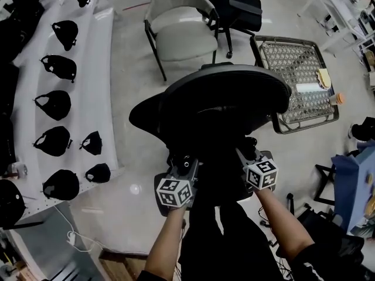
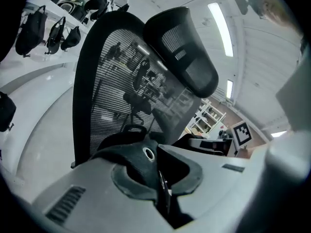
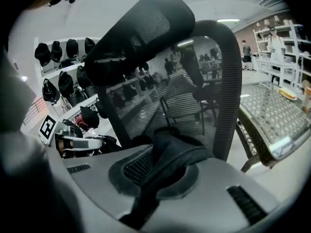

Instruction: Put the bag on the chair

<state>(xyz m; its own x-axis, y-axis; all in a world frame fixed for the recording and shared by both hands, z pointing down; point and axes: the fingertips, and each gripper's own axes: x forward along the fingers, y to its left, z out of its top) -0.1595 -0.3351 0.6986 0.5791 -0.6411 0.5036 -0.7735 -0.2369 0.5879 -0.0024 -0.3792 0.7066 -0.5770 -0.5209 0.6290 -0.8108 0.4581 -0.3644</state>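
Head view: we have both tongs clenched on the bag [image 2: 127, 155], left gripper [image 1: 183, 167] at its grommet edge, right gripper [image 1: 249, 157] on a strap. The two-point grip likely keeps it level. It sits lower centre, near the chair [image 1: 228, 92] back, not seated yet.

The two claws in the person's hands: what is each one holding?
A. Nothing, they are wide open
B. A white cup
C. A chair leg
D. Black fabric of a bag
D: the left claw and the right claw each pinch a fold of the black bag, just in front of the mesh-backed chair.
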